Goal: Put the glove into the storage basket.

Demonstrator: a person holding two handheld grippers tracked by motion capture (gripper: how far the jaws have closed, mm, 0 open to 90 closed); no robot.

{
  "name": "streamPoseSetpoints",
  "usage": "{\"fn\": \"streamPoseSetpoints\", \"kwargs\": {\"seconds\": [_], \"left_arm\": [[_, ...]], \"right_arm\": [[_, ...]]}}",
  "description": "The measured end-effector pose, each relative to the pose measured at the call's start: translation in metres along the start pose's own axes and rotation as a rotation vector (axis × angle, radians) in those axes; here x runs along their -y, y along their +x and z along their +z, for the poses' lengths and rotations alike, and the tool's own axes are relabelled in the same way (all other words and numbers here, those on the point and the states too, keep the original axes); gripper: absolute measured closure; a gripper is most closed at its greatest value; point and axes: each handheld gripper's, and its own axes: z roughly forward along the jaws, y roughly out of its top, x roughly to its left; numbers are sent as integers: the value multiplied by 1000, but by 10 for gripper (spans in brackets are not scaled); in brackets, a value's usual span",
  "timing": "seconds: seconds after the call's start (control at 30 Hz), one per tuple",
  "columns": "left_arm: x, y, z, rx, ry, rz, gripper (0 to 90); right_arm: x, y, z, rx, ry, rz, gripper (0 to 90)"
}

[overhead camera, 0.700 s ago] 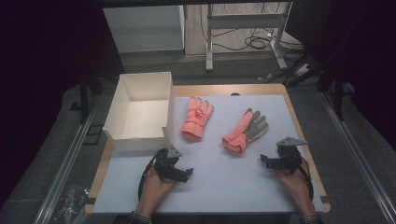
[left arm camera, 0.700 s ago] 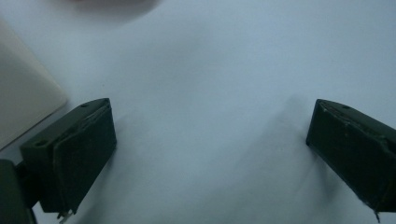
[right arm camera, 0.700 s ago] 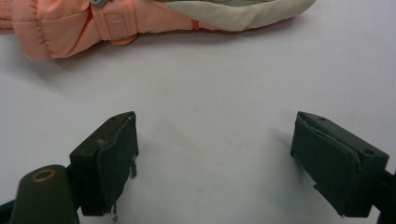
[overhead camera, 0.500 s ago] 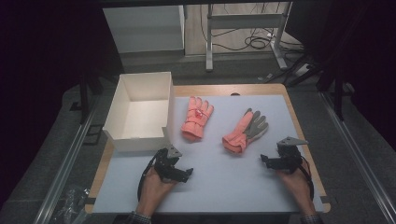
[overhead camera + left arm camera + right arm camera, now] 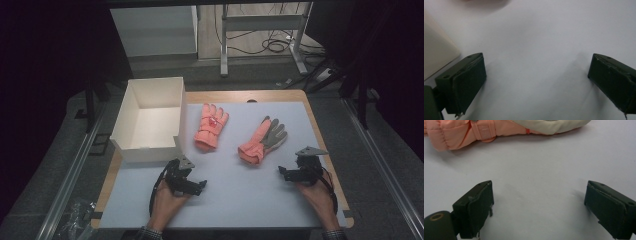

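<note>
Okay, I've got both grippers low over the white table mat [image 5: 240, 200], the left gripper [image 5: 192, 186] just in front of the open white box [image 5: 150, 117] and the right gripper [image 5: 292, 175] near the grey-palmed pink glove [image 5: 262, 140]. Jaws on both are spread wide with nothing between them. A second pink glove [image 5: 210, 125] lies just beside the box, apart from the first.

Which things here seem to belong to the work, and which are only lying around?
Probably for the work:
left glove
right glove
white box
left gripper, open
right gripper, open

Only lying around:
cables on the floor
plastic wrapping by the table corner
</note>
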Motion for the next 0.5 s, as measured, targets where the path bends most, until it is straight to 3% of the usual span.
{"fn": "streamPoseSetpoints", "kwargs": {"seconds": [0.27,0.5], "left_arm": [[0,0,0,0,-1,0,18],[0,0,0,0,-2,0,18]], "right_arm": [[0,1,0,2,4,5,83],[-6,1,-5,-26,-10,12,136]]}}
